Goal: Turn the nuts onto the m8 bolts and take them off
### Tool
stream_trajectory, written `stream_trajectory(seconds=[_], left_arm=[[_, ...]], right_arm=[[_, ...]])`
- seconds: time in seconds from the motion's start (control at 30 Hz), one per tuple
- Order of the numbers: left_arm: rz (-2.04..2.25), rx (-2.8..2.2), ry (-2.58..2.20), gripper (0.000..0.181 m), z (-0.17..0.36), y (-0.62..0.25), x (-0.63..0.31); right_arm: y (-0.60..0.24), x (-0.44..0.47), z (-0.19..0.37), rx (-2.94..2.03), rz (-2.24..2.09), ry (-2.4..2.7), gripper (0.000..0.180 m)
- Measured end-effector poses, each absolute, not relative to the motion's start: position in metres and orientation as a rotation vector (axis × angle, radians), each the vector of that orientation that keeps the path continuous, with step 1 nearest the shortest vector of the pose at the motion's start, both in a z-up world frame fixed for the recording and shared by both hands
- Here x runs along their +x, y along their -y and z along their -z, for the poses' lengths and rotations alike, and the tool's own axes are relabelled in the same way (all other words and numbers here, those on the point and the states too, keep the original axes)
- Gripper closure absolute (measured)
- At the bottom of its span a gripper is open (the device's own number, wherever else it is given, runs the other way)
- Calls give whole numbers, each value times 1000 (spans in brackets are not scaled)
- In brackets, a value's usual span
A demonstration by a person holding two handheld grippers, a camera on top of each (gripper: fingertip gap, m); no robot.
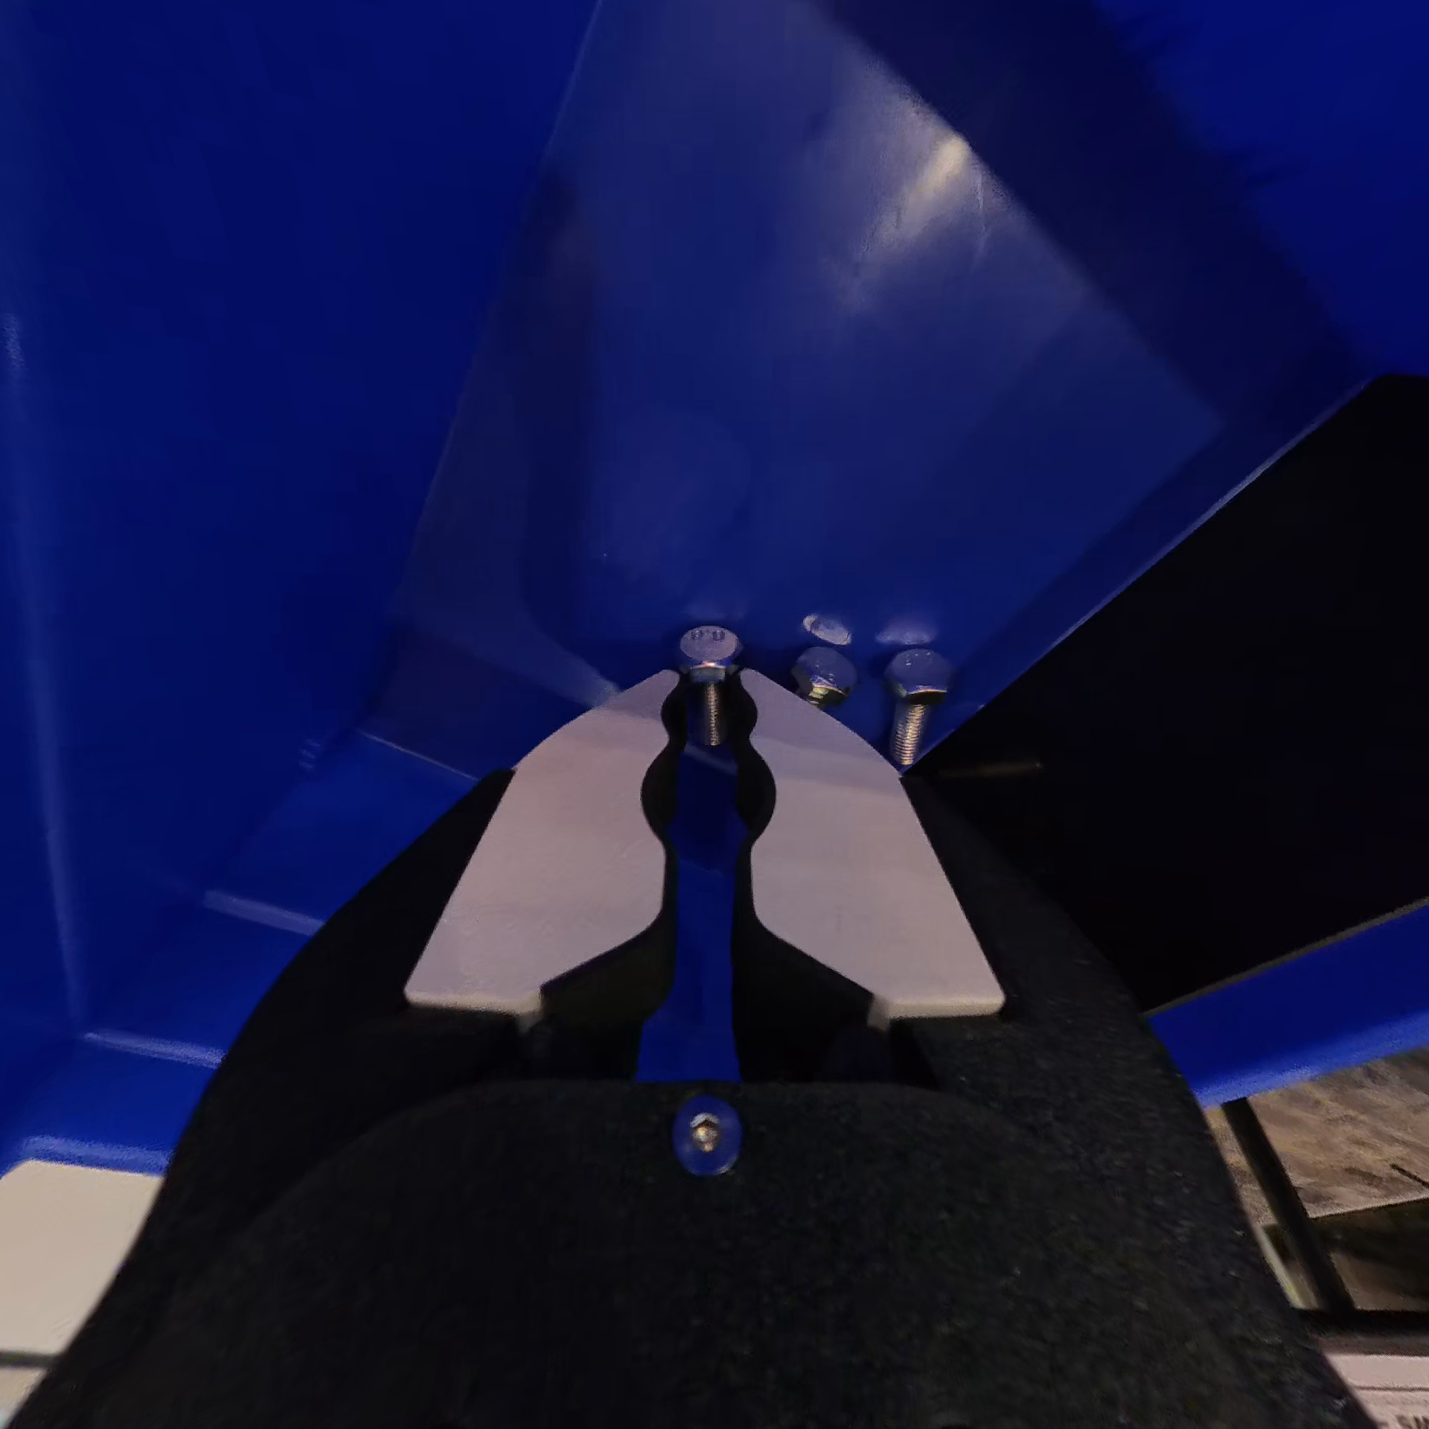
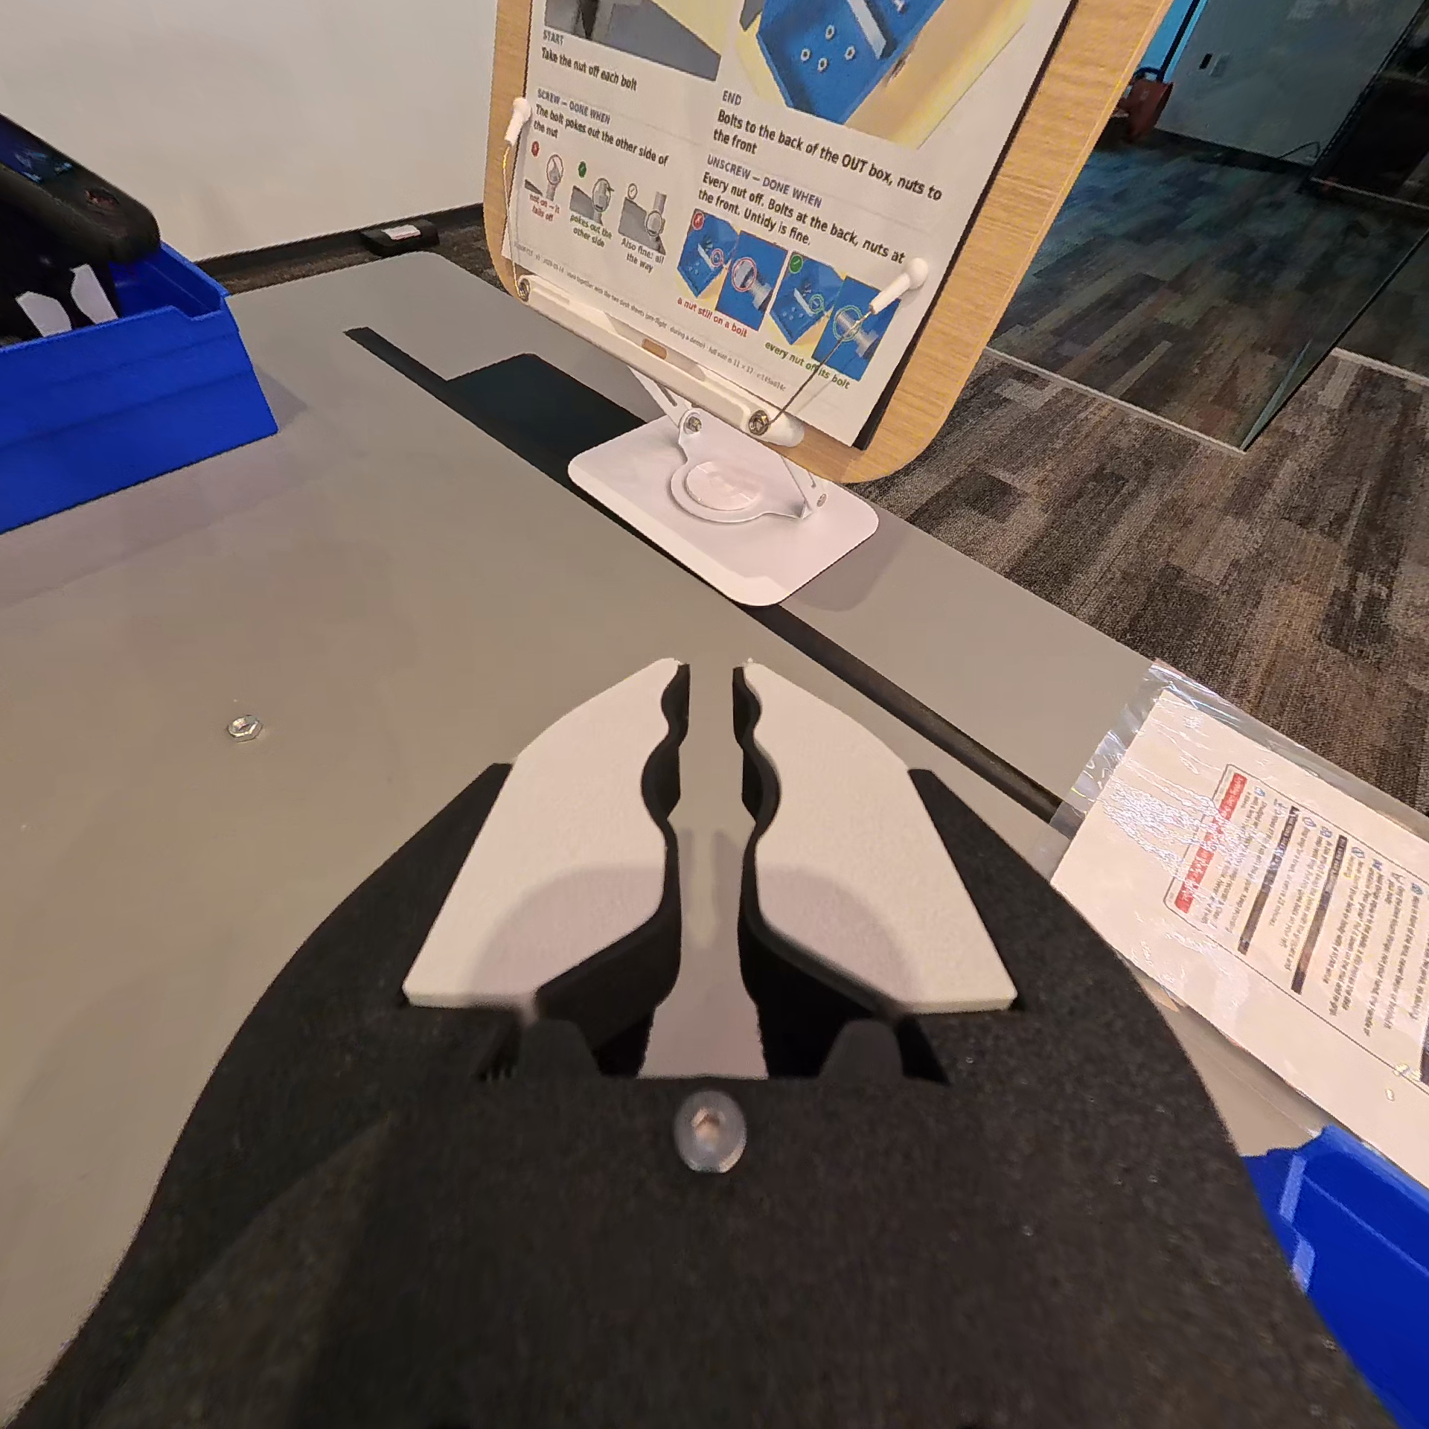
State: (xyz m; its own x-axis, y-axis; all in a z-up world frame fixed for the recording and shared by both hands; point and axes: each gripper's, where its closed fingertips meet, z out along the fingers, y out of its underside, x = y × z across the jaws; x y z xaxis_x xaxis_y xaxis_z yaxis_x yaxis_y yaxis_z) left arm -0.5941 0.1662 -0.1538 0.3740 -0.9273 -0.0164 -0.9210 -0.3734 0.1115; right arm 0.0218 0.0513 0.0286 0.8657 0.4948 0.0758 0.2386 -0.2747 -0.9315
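Observation:
In the left wrist view my left gripper (image 1: pixel 708 679) is deep inside a blue bin (image 1: pixel 309 464). Its jaws are nearly closed around the threaded shank of a silver hex bolt (image 1: pixel 710 657); the bolt's head points away from me. Two more bolts (image 1: pixel 824 674) (image 1: pixel 915 692) lie just to its right against the bin wall. In the right wrist view my right gripper (image 2: pixel 711 669) hovers over the grey table (image 2: pixel 387 619), empty, with a narrow gap between its fingers. A single silver nut (image 2: pixel 247 728) lies on the table to its left.
A black divider (image 1: pixel 1198 696) stands in the bin right of the bolts. In the right wrist view the blue bin (image 2: pixel 131 387) sits far left with the left gripper (image 2: pixel 66 301) in it. An instruction board on a white stand (image 2: pixel 727 510) is ahead, a bagged sheet (image 2: pixel 1276 889) is at right, and another blue bin's corner (image 2: pixel 1361 1253) is lower right. The left gripper's tips are roughly 65 cm from the right gripper's.

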Motion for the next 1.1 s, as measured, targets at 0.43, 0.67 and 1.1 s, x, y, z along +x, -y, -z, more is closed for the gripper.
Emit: stream_trajectory(seconds=[0.43,0.67,1.1], left_arm=[[127,2621,1731,172,115,-166,-589],[221,2597,1970,173,30,-160,-530],[6,1963,2610,173,57,-51,-242]], right_arm=[[-46,21,-38,-1828,-295,551,170],[-39,21,-51,-1779,-316,551,170],[-16,31,-53,-1798,-299,595,170]])
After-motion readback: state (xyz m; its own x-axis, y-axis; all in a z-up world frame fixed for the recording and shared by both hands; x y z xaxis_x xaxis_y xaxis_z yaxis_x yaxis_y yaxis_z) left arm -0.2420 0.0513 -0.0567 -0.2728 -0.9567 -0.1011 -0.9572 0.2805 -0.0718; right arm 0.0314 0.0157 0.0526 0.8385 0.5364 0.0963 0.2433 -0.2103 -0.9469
